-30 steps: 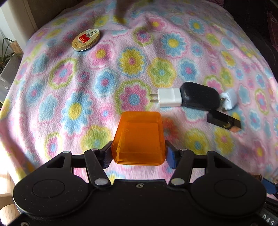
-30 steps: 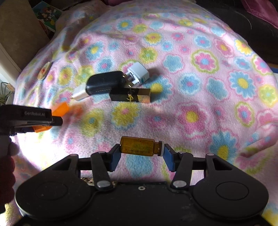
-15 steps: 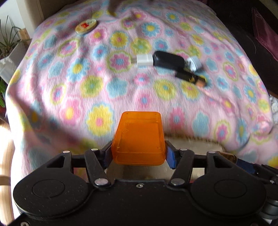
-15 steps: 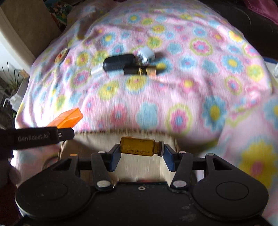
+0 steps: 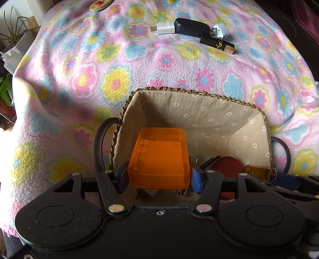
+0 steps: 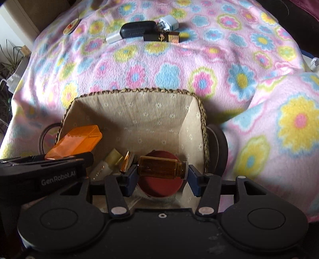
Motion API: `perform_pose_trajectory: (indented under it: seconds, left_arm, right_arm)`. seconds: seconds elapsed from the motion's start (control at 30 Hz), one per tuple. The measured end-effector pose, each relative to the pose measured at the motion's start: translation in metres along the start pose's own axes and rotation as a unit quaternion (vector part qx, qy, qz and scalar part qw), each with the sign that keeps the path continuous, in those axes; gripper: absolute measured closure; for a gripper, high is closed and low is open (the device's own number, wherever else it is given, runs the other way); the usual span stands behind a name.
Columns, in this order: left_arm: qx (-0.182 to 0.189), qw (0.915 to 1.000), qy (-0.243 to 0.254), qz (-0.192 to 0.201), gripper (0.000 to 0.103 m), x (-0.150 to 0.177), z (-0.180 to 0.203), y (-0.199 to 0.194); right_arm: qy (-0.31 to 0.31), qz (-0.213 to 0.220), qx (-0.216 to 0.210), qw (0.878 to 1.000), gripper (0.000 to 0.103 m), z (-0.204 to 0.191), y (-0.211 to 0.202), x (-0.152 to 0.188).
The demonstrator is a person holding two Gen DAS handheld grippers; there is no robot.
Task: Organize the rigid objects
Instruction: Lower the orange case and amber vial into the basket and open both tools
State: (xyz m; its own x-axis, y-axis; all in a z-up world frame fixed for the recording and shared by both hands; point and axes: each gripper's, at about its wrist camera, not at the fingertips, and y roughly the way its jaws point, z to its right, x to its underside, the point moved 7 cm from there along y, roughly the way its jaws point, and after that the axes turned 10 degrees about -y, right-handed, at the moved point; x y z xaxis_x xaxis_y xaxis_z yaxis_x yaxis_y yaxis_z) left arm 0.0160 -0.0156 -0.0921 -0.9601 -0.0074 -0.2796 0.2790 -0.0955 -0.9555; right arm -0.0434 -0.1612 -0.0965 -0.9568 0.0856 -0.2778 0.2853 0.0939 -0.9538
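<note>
My left gripper [image 5: 158, 176] is shut on an orange translucent plastic box [image 5: 159, 157], held over the left part of a woven basket [image 5: 195, 92] with a floral cloth lining. My right gripper [image 6: 161, 176] is shut on a small amber glass bottle [image 6: 160, 166], lying crosswise between the pads, above the same basket [image 6: 139, 90]. In the right wrist view the left gripper and orange box [image 6: 76, 142] hang at the basket's left side. Inside lie a dark red round lid [image 6: 161, 188], a pale tube [image 6: 108, 163] and a small gold-edged item [image 6: 126, 162].
On the flowered fleece blanket [image 5: 111, 59] beyond the basket lie a white plug adapter [image 5: 164, 28], a black case [image 5: 192, 27], a second white plug [image 5: 220, 30] and a black-and-gold lipstick box [image 5: 217, 45]. A round tin [image 5: 99, 4] lies far left. Plants stand past the left edge.
Both grippers have drawn back from the blanket's middle to above the basket, which has come into view under them. Each still holds its object; the loose items now lie farther away.
</note>
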Motion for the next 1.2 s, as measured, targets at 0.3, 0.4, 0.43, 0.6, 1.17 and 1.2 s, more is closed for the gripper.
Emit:
perform_pose_trajectory:
  seconds: [0.3,0.4,0.43,0.6,1.17,1.2]
  left_arm:
    - [-0.022,0.9997,0.004,-0.008,0.047,0.005,0.0,0.008]
    - [-0.027,0.9996,0.003,-0.01,0.047,0.006,-0.001,0.009]
    - [-0.028,0.9995,0.004,-0.01,0.047,0.006,-0.001,0.009]
    - [-0.034,0.9993,0.006,-0.012,0.046,0.006,-0.001,0.01]
    - [-0.045,0.9988,0.005,-0.015,0.041,0.005,-0.002,0.011]
    - [-0.046,0.9988,0.004,-0.016,0.041,0.005,-0.002,0.011]
  right_arm:
    - [-0.004,-0.017,0.0,1.0,0.051,-0.001,0.01,0.0]
    - [-0.009,-0.015,0.002,1.0,0.051,-0.002,0.009,0.0]
    - [-0.011,-0.015,0.003,1.0,0.051,-0.002,0.009,0.0]
    - [-0.01,-0.017,0.002,1.0,0.051,-0.001,0.01,0.001]
    - [0.002,-0.015,0.001,1.0,0.045,0.002,0.011,0.0]
    - [0.002,-0.015,0.002,1.0,0.045,0.002,0.011,0.0]
